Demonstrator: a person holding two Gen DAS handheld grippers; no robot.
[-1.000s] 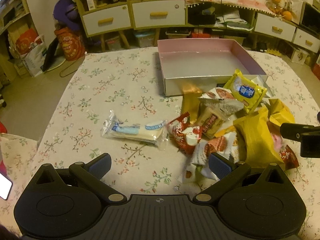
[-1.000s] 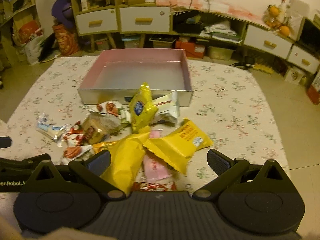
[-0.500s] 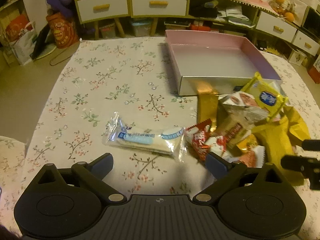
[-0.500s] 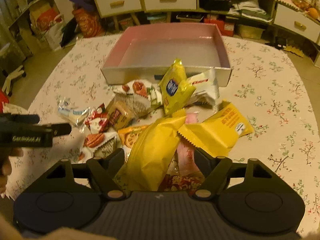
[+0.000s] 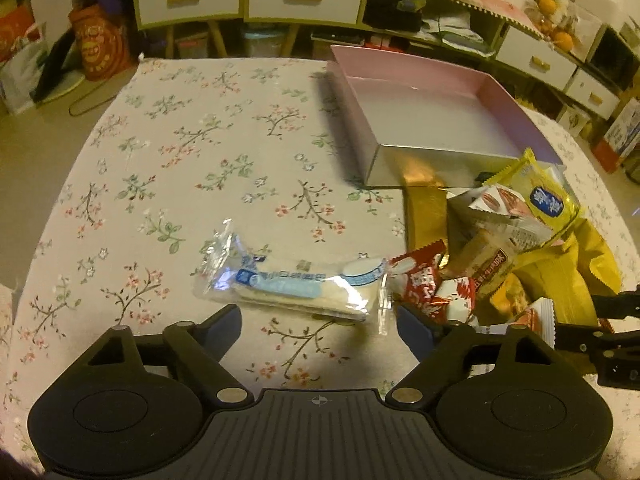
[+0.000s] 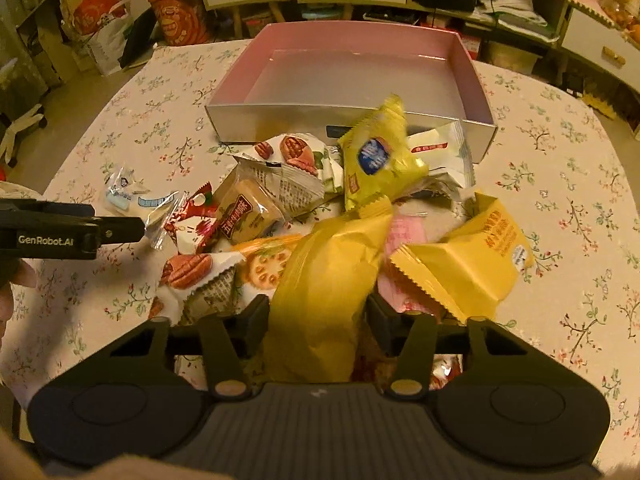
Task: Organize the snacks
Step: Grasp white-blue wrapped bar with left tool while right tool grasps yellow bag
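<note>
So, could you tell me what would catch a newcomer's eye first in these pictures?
Probably the heap of snack packets on the floral tablecloth, with a long yellow packet lying between the fingers of the right tool, whose jaws have just been closing. Behind the heap sits an empty pink-lined box; the left tool hangs open over a clear-wrapped white snack.

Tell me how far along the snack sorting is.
Done: nothing; the pink box holds no snacks. In hand: the right claw has been closing and now straddles the long yellow packet; the left claw has been narrowing just short of the clear blue-label packet, not gripping. Left: the whole pile in front of the box.
</note>
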